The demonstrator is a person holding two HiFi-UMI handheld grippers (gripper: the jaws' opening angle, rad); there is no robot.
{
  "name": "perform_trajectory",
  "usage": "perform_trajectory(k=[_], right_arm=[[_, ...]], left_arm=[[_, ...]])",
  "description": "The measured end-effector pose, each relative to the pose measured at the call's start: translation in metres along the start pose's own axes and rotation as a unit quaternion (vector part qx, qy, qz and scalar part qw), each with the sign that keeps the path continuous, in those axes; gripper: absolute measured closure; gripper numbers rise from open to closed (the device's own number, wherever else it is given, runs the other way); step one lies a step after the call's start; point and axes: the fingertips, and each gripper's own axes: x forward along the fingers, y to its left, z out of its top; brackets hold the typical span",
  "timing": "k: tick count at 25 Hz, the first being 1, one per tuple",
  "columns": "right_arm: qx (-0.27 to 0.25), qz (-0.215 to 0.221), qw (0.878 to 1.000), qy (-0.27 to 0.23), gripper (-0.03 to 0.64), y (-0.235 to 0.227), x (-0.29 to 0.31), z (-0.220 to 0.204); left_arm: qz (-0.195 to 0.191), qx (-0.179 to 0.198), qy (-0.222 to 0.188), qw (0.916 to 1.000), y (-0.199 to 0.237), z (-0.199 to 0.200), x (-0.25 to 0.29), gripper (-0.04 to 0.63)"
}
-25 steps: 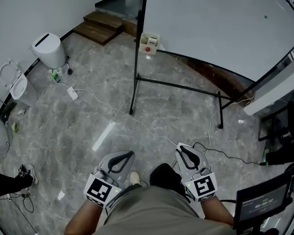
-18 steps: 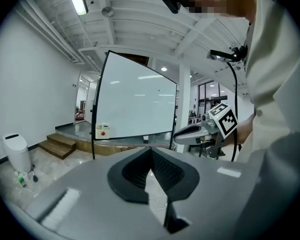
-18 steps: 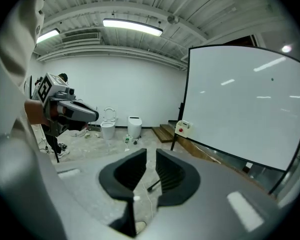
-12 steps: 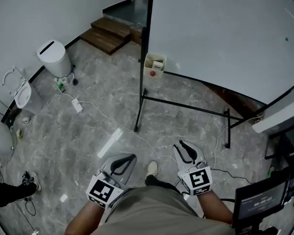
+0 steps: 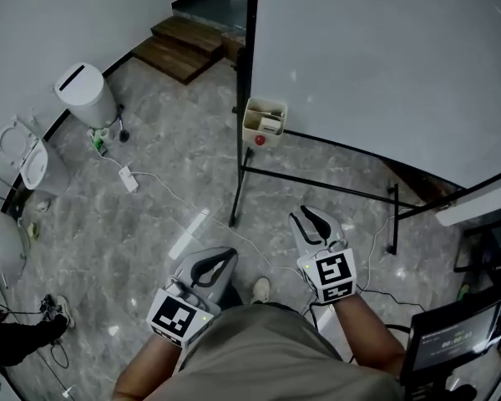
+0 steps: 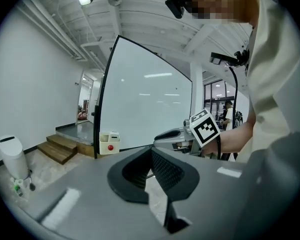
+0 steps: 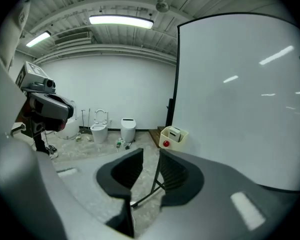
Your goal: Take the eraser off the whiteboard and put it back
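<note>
Holding both grippers low and forward, the person faces the whiteboard point(image 5: 384, 57), and neither tool touches anything. The left gripper point(image 5: 225, 256) has its jaws together and empty. The right gripper point(image 5: 301, 216) shows a narrow gap and its jaws have just been opening, with nothing between them — likely readying for the grab. What looks like the eraser point(image 5: 270, 124) sits in a cream box point(image 5: 252, 129) at the board's lower left corner — well apart from both.
</note>
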Motion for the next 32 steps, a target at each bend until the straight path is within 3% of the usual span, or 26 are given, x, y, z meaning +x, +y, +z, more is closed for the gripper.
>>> perform_trajectory(k=[8,17,25,32], right_arm=[[0.03,-0.054,0.998,0.02,0.469,-0.045,0.104,0.017],[0.093,-0.121,0.988,0.016,0.377,-0.076,0.196,0.019],[0.154,-0.17,0.973,0.004,0.324,-0.1,0.24,0.015],[0.164,-0.195,0.967,0.007,0.324,-0.113,0.263,0.014]], left_arm=[[-0.06,0.025,-0.007,0.9979,0.077,0.026,0.042,0.589],[-0.094,0.039,0.002,0.9948,0.16,0.036,0.054,0.59],[-0.129,0.05,0.01,0.9904,0.19,0.032,0.066,0.589],[-0.135,0.044,0.015,0.9898,0.204,0.029,0.069,0.589]])
